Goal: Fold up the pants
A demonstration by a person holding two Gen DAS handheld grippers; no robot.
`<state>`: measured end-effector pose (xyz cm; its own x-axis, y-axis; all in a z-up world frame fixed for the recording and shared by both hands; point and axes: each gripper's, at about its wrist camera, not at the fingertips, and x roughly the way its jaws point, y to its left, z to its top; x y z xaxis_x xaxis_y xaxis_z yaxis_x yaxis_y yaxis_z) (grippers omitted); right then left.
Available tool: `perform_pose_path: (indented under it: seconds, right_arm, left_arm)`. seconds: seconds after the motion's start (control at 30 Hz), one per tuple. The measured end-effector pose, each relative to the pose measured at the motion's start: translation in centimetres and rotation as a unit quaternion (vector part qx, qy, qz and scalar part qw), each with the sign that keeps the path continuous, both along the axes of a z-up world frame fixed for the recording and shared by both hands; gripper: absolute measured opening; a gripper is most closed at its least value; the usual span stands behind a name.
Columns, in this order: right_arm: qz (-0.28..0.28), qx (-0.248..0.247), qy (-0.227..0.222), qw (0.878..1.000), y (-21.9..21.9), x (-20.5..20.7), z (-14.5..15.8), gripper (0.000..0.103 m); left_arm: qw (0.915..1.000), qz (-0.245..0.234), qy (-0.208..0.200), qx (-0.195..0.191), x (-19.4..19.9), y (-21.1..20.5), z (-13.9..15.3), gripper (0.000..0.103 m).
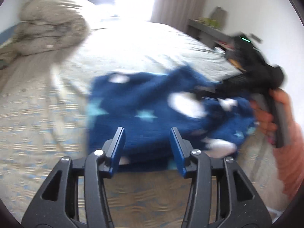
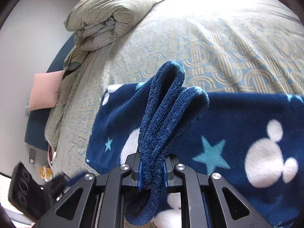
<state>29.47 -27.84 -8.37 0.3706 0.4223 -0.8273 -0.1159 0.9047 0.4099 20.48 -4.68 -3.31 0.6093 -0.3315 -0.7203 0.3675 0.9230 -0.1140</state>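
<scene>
Left hand-held gripper (image 1: 147, 133), seen from its own wrist camera, stands with its blue-padded fingers (image 1: 117, 148) spread wide and nothing between them, poised just above the near edge of the pants (image 1: 144, 125). These are dark blue fleece pants with pale stars and white mouse-head shapes, lying partly bunched on the patterned bedspread of the bed (image 1: 38, 117). At the right of this blurred view the right hand-held gripper (image 1: 205, 91) reaches into a raised fold of the pants, with the person's right hand (image 1: 266, 117) wrapped around its handle. A rolled-up beige quilt (image 1: 51, 24) sits at the far left of the bed, and a grey table (image 1: 207, 30) stands by the wall beyond.

From the right wrist camera, the right hand-held gripper (image 2: 152, 169) is clamped on a thick bunch of the pants (image 2: 237, 129), whose doubled folds rise up out of the jaws while the rest spreads flat across the bed (image 2: 209, 43). The quilt (image 2: 106, 19) lies at the upper left, a pink pillow (image 2: 45, 89) leans at the bed's left side, and part of the left hand-held gripper (image 2: 24, 190) shows blurred at the lower left corner.
</scene>
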Motion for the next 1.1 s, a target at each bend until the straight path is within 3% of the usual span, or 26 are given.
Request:
perform_pose_path:
  seconds: [0.17, 0.33, 0.53, 0.6, 0.83, 0.9, 1.0, 1.1]
  right_arm:
    - [-0.009, -0.008, 0.009, 1.0, -1.1, -0.3, -0.8, 0.015]
    - [-0.024, -0.02, 0.024, 0.999, -2.6, 0.0, -1.6, 0.016]
    - [-0.026, -0.024, 0.05, 0.998, -3.4, -0.4, -3.2, 0.018]
    - [-0.034, -0.015, 0.062, 0.997, -3.8, -0.6, -3.7, 0.02]
    - [-0.059, -0.026, 0.069, 0.995, -5.3, -1.1, -3.6, 0.035]
    - [-0.074, -0.048, 0.058, 0.994, -5.5, -1.8, -2.6, 0.04]
    - [-0.084, -0.07, 0.032, 0.994, -5.1, -3.2, -0.8, 0.04]
    - [-0.043, -0.058, -0.005, 0.997, -3.3, -4.8, 1.3, 0.04]
  left_arm:
    - [0.9985, 0.051, 0.008, 0.018, 2.2, 1.9, -0.8, 0.05]
    - [0.9991, 0.036, 0.016, 0.017, 3.5, 0.3, -1.4, 0.05]
    - [0.9961, 0.025, 0.032, 0.078, 3.6, -1.4, -5.1, 0.05]
    - [0.996, 0.022, 0.028, 0.082, 3.4, -1.4, -5.3, 0.05]
    - [0.9959, 0.021, 0.031, 0.082, 3.3, -1.3, -4.8, 0.05]
    - [0.9964, 0.023, 0.032, 0.075, 3.3, -1.3, -4.1, 0.05]
    - [0.998, 0.013, 0.015, 0.06, 3.7, -1.8, -2.2, 0.05]
    - [0.9988, 0.006, 0.0, 0.049, 5.4, -2.6, -0.6, 0.05]
